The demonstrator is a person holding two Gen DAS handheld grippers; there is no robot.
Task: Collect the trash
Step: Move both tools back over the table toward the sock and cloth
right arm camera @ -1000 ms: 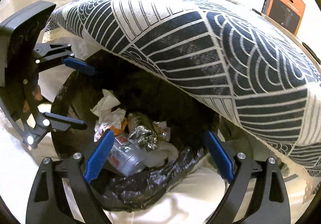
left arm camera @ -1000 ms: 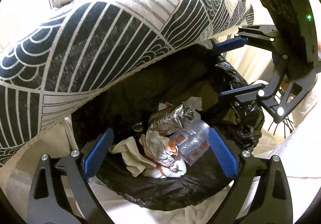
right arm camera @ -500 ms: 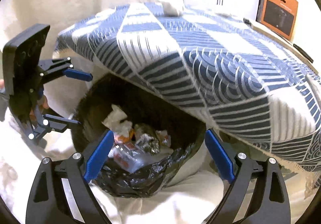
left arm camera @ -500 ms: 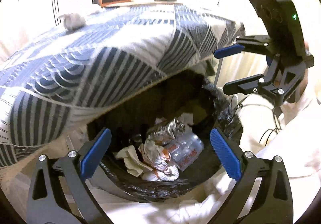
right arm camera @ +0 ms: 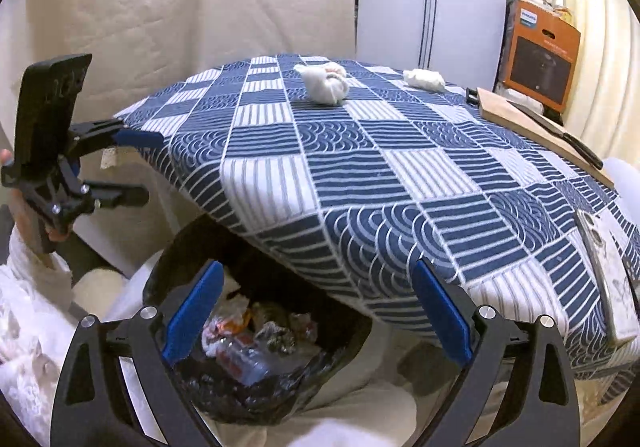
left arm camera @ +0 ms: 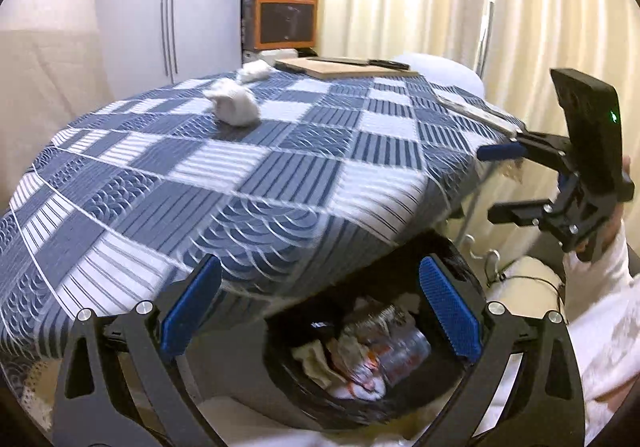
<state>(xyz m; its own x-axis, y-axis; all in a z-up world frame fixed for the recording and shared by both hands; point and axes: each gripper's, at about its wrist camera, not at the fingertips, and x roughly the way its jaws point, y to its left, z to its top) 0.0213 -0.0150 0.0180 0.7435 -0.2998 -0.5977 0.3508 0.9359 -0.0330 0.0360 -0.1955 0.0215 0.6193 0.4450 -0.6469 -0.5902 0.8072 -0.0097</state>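
Note:
A bin lined with a black bag (left arm camera: 452, 379) (right arm camera: 256, 395) stands under the table edge, holding crumpled wrappers and a plastic bottle (left arm camera: 400, 357). Two crumpled white paper wads lie on the blue-and-white tablecloth: a near one (left arm camera: 235, 107) (right arm camera: 325, 83) and a far one (left arm camera: 254, 71) (right arm camera: 424, 79). My left gripper (left arm camera: 320, 315) is open and empty above the bin; it also shows in the right wrist view (right arm camera: 132, 167). My right gripper (right arm camera: 316, 311) is open and empty above the bin; it shows in the left wrist view (left arm camera: 500, 183).
A wooden cutting board (left arm camera: 344, 67) (right arm camera: 532, 123) with a black knife (right arm camera: 568, 137) lies at the far table side. A phone-like slab (right arm camera: 600, 263) lies near the table's right edge. An orange box (left arm camera: 286, 17), a white wardrobe (left arm camera: 168, 3) and curtains stand behind.
Both grippers have risen and pulled back from the bin. The tabletop with the two paper wads has come into view. Both stay open and empty.

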